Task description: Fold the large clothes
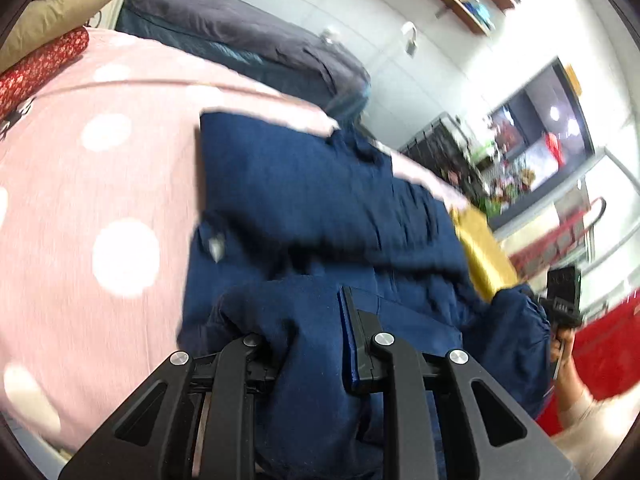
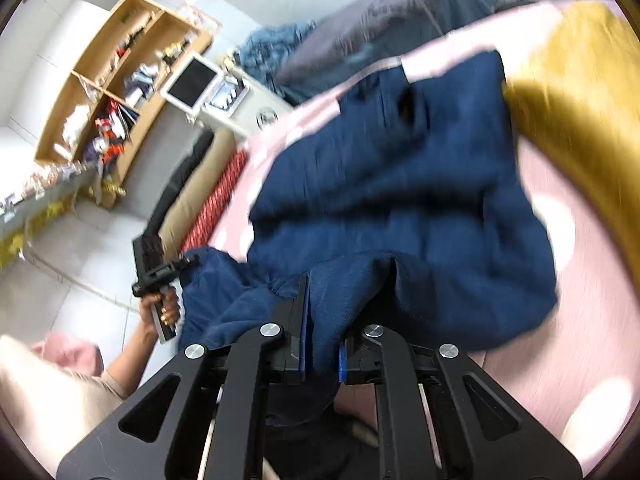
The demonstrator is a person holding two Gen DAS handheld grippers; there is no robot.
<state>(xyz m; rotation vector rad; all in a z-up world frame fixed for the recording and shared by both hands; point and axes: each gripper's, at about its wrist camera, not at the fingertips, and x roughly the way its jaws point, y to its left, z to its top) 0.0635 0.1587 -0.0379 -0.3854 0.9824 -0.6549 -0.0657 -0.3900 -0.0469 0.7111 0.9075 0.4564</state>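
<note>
We see one dark blue garment (image 1: 320,200), thick and creased, lying loosely spread on the pink bed cover with white dots (image 1: 100,180). Its near edge is bunched and raised off the cover; its far part touches a yellow cloth (image 2: 580,100).

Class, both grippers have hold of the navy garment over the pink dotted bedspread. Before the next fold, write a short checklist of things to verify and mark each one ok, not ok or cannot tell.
1. Left gripper shut on the navy garment: ok.
2. Right gripper shut on the same garment: ok, cloth sits between its pads.
3. Far part of the garment lying on the pink bedspread: ok.
4. Garment free of wrinkles: not ok, it is bunched near both grippers.
5. Yellow cloth clear of the garment: cannot tell, it lies right at its edge.
</note>
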